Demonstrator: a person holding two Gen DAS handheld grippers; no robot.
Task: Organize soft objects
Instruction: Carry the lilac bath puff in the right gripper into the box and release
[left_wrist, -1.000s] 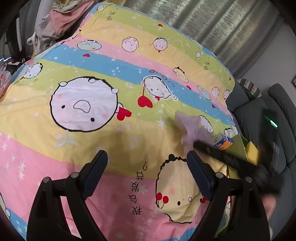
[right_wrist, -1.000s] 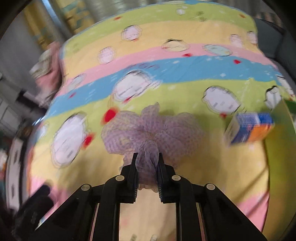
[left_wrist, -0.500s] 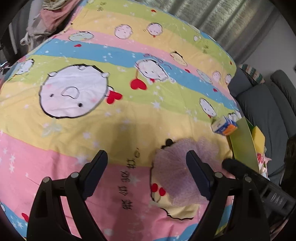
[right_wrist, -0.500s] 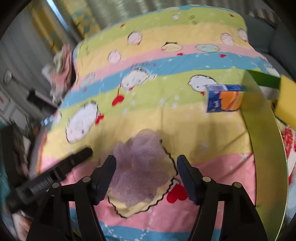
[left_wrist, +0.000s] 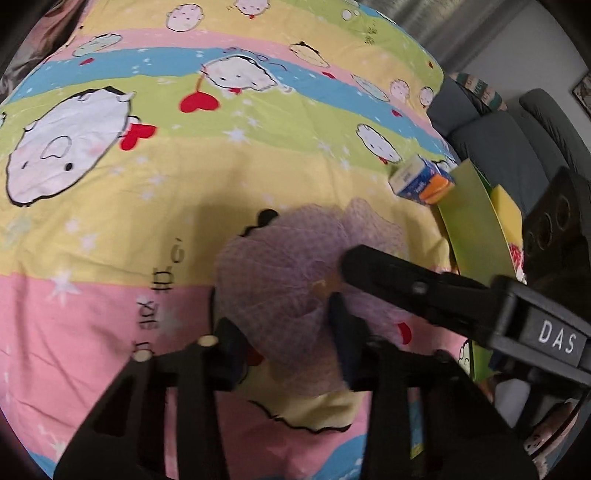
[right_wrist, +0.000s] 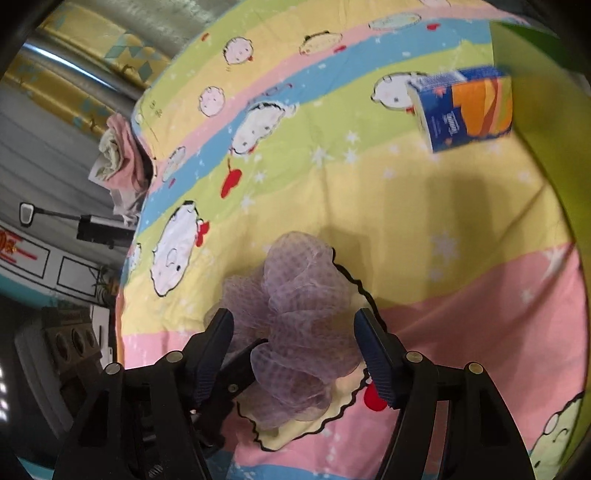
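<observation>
Here the purple mesh pouf (left_wrist: 280, 295) lies on the bed's cartoon quilt (left_wrist: 147, 192), and both grippers crowd it. The left gripper (left_wrist: 284, 339) has its fingers on either side of the pouf's near half, set fairly narrow and seemingly pressing the mesh, though I cannot tell for sure that it has a grip. The right gripper (right_wrist: 295, 347) stands wide, its jaws flanking the pouf (right_wrist: 295, 325) without squeezing it. In the left view one right finger (left_wrist: 406, 277) reaches in from the right, its tip over the top of the pouf.

The pouf has no real long axis: a rounded, ruffled ball that will crush under any pinch. It sits directly ahead of each gripper, between the fingers, so neither is clearly nearer; the left looks more committed.

A green bin (left_wrist: 469, 221) stands off to the right at the bed's edge, with something yellow (left_wrist: 506, 201) inside; the rest of its contents are hidden. A blue-orange tissue pack (right_wrist: 465, 107) lies on the quilt just beside its wall.
</observation>
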